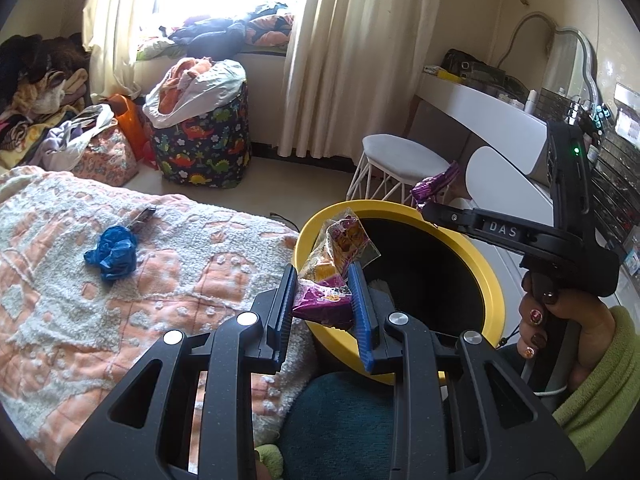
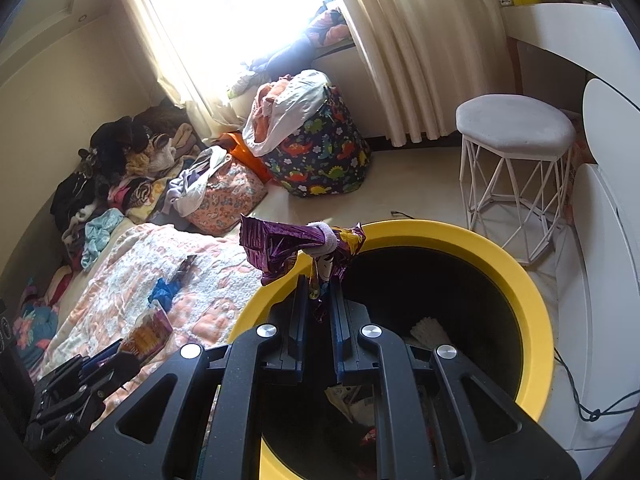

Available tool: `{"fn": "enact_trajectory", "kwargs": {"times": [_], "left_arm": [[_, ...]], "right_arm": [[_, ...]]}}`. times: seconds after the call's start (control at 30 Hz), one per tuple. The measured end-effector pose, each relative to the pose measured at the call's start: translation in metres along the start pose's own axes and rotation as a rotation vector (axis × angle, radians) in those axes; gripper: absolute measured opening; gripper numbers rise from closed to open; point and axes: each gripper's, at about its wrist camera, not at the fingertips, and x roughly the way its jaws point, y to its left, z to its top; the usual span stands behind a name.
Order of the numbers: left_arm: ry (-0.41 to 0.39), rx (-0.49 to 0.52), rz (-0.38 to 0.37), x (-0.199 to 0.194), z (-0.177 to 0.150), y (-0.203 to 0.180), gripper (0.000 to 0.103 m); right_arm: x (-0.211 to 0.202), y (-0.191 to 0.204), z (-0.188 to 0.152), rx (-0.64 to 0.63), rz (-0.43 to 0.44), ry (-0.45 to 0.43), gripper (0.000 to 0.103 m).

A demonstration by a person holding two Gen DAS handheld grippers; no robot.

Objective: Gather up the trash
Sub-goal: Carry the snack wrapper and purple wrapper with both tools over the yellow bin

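Note:
My left gripper is shut on a purple, orange and clear snack wrapper, held over the near rim of a yellow-rimmed black bin. In the right wrist view my right gripper is shut on a crumpled purple foil wrapper, which hangs over the bin's rim. The left wrist view shows that gripper and its foil wrapper at the bin's far side. A crumpled blue piece and a small dark wrapper lie on the bed blanket. Some trash lies inside the bin.
A white wire stool stands right of the bin, with a white vanity behind it. A dinosaur-print hamper and bags sit by the curtain. Clothes pile beyond the bed. A cable runs along the floor.

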Motion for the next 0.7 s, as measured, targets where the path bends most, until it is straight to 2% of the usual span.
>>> {"fn": "enact_trajectory", "kwargs": {"times": [0.7], "left_arm": [[0.031, 0.066, -0.062, 0.019, -0.008, -0.034, 0.02]], "right_arm": [[-0.004, -0.029, 0.0, 0.059, -0.077, -0.005, 0.01]]}}
